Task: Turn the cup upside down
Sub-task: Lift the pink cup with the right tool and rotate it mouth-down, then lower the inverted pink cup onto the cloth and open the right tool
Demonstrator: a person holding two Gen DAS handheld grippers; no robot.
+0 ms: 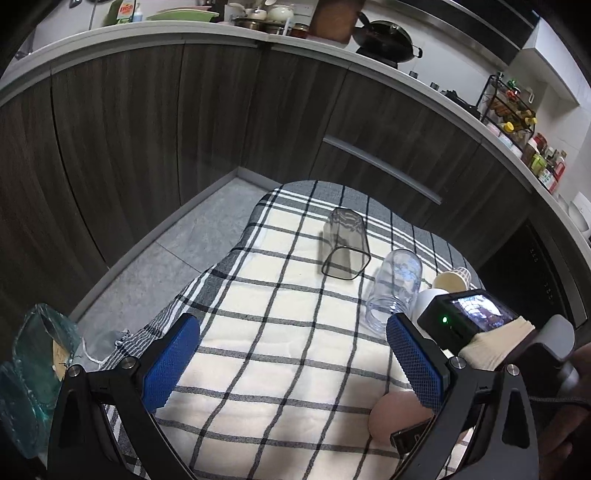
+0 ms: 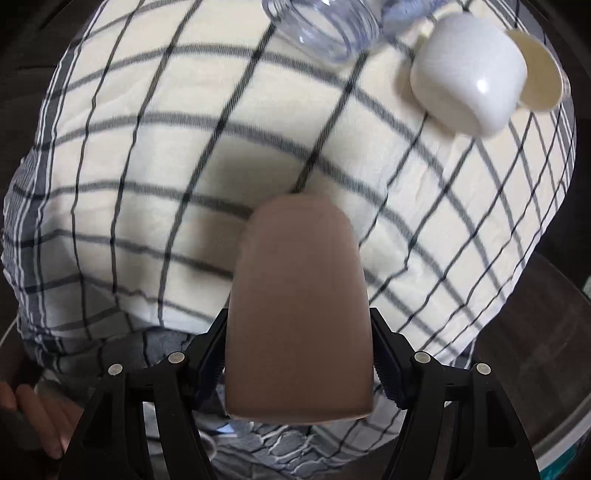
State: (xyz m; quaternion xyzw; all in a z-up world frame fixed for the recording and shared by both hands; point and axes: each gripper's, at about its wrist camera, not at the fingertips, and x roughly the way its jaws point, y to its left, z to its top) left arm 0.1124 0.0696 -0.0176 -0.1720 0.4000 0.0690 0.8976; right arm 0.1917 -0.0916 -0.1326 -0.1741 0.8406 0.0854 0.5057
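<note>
Between the right gripper's point(image 2: 299, 354) blue-padded fingers sits the brown cup point(image 2: 299, 306), clamped at its wider end, its rounded closed base pointing away from the camera toward the checked cloth point(image 2: 129, 155). The cup appears to be held above the cloth, though whether its far end touches the fabric cannot be told. From the left wrist view the same cup point(image 1: 397, 415) shows low at the right, beside the left gripper point(image 1: 291, 365), which hovers wide and holds nothing.

To do this step well, the wrist should roll until the cup's open rim faces straight down, then descend evenly so the whole rim meets the cloth at once; a tilted landing on soft, wrinkled fabric would likely tip it. Bare cloth lies ahead, well apart from the white mug point(image 2: 469, 74), the cream cup point(image 2: 539, 70) just behind it, and the clear plastic jar point(image 2: 325, 26) on its side. A smoky glass tumbler point(image 1: 345, 243) lies farther off. The grip should loosen only once the cup stands steady.
</note>
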